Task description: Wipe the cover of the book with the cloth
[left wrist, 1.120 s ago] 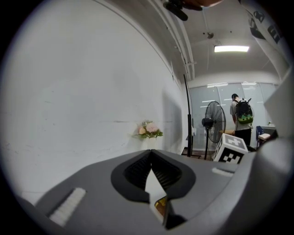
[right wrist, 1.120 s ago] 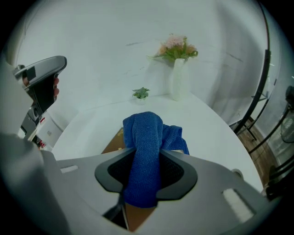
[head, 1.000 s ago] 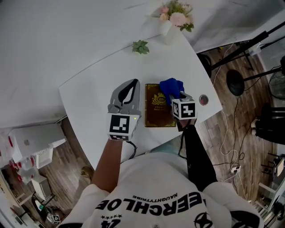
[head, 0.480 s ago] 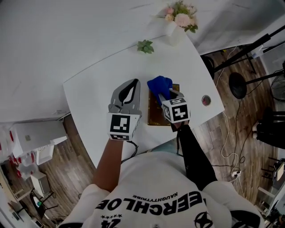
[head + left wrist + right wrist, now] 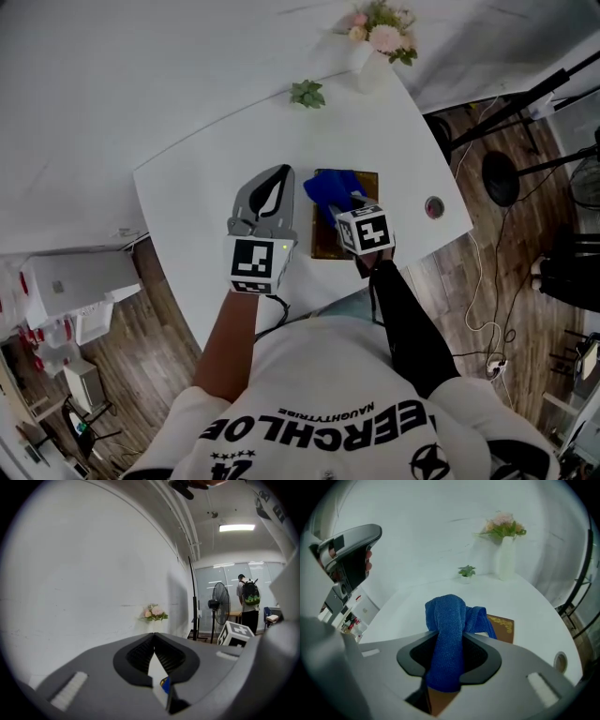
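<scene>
The right gripper (image 5: 343, 206) is over the brown hardback book with a gilt ornament on its cover (image 5: 362, 184). Its jaws are clamped tight on the blue terry cloth (image 5: 323, 190). In the right gripper view the wad is squeezed between them, and a fat fold bulges out ahead of the tips. The book lies flat on the white bench (image 5: 206, 187), right beneath those jaws and running on ahead of them, with one gilt-printed corner peeking out to the right of the cloth. Is the cloth pressing the cover or hanging just off it? I can't tell from where I stand.

The left gripper (image 5: 271, 190) has its jaws drawn together on nothing. It sits to the left of the book, beside it and not touching (so nothing is pinning that book down).

That's my worry. With a free book on a smooth bench, a firm stroke could drag the whole thing along under the cloth instead of wiping it. The bench's near edge lies close behind the right jaws, so a pull back towards the person could slide the book over it.

Second risk: the cloth is bunched into a narrow roll (not much of it is spread out). Only a small patch would meet the cover, and a low pass could bring the jaw tips themselves down onto the gilt.

Third: the grip is on a thick fold, so friction against the cover might tug the cloth loose.
</scene>
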Tool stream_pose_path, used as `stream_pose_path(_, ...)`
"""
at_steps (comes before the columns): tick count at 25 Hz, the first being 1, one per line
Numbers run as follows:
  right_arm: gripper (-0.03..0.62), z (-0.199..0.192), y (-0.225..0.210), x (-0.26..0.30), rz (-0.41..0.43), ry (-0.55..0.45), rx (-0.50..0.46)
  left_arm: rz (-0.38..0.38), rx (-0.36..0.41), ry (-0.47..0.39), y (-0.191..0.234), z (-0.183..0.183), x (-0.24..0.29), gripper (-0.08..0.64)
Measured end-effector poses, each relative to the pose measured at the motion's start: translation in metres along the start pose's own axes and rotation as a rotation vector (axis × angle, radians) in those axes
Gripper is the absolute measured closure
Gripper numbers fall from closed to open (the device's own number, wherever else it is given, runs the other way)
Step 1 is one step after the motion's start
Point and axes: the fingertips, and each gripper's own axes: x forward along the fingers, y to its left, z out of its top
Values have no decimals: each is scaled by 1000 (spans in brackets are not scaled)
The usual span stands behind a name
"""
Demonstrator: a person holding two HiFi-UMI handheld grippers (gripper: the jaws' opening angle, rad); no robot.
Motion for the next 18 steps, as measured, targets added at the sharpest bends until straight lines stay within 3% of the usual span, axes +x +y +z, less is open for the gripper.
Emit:
stream_pose_path(10,463,-32,-92,-42,-218,-8,157,-25,4,-16,-8,6,0,502)
stream_pose_path(14,462,-25,-83,-49,-216,-33,135,-21,3,-16,-10,6,-6,502)
stream_pose_path(18,462,0,-47,-48,-153,-88,54,-14,-1,-13,-9,5,-11,502)
